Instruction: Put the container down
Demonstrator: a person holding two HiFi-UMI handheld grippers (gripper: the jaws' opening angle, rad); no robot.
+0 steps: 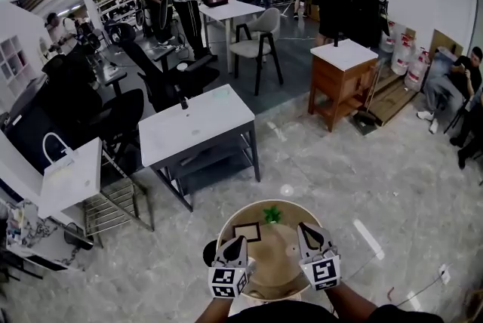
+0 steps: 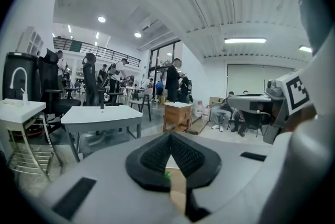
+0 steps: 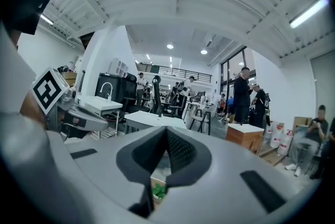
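A round tan container [image 1: 278,257] hangs above the floor at the bottom centre of the head view. Inside it lie a small green leafy piece [image 1: 272,214] and a card with a black square outline [image 1: 247,232]. My left gripper [image 1: 236,242] is shut on its left rim and my right gripper [image 1: 306,229] is shut on its right rim. In the left gripper view the jaws [image 2: 169,148] meet at their tips, with a tan strip of the container [image 2: 178,192] below them. The right gripper view shows its jaws [image 3: 166,138] closed too, with tan and green [image 3: 158,190] under them.
A white-topped grey table [image 1: 198,124] stands ahead on the marble floor. A white sink stand [image 1: 73,172] is at the left and a wooden cabinet [image 1: 343,78] at the right. Chairs, desks and several people fill the back; one person [image 1: 453,84] sits by the right wall.
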